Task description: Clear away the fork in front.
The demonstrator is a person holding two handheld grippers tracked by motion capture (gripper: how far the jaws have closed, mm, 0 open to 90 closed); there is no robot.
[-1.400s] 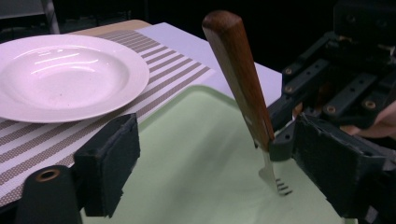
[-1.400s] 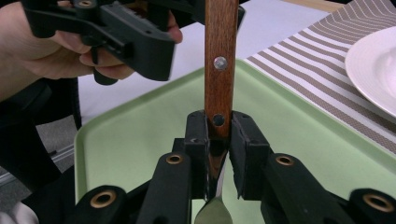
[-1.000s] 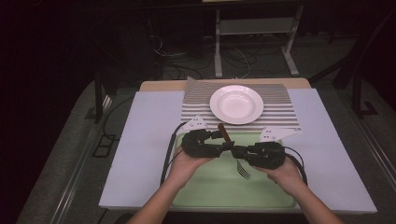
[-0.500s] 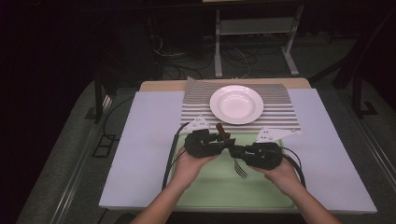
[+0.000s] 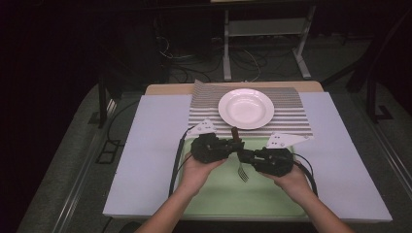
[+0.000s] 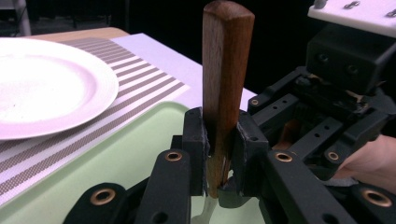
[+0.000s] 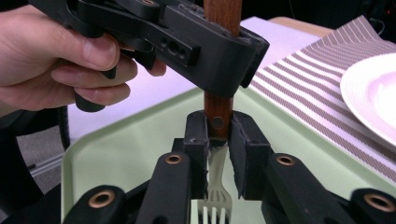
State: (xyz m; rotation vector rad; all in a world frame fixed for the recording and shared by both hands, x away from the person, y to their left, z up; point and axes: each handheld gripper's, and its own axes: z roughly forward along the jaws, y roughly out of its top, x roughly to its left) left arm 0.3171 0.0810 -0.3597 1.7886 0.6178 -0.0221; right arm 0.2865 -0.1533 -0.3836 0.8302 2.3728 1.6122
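While both my left gripper point(image 6: 219, 154) and right gripper point(image 7: 218, 140) are pinching the fork point(image 7: 218, 114) upright over the green tray point(image 5: 218, 194), I'm judging it light, rigid, best held by its grippy wooden handle.

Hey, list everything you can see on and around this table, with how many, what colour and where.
Wooden-handled metal fork: one, brown handle and silver tines, held above the green tray between both grippers.
Round white plate: one, white, on the striped placemat at the far middle of the table.
Striped placemat: one, grey and white, far middle, under the plate.
Pale green tray: one, near middle, below the hands.
White table cover: one, spread over the tabletop.
Metal stand: one, pale grey, on the floor beyond the table.
Left gripper: one, black, shut on the fork's handle.
Right gripper: one, black, shut on the fork's neck.
Hands: two, near edge.
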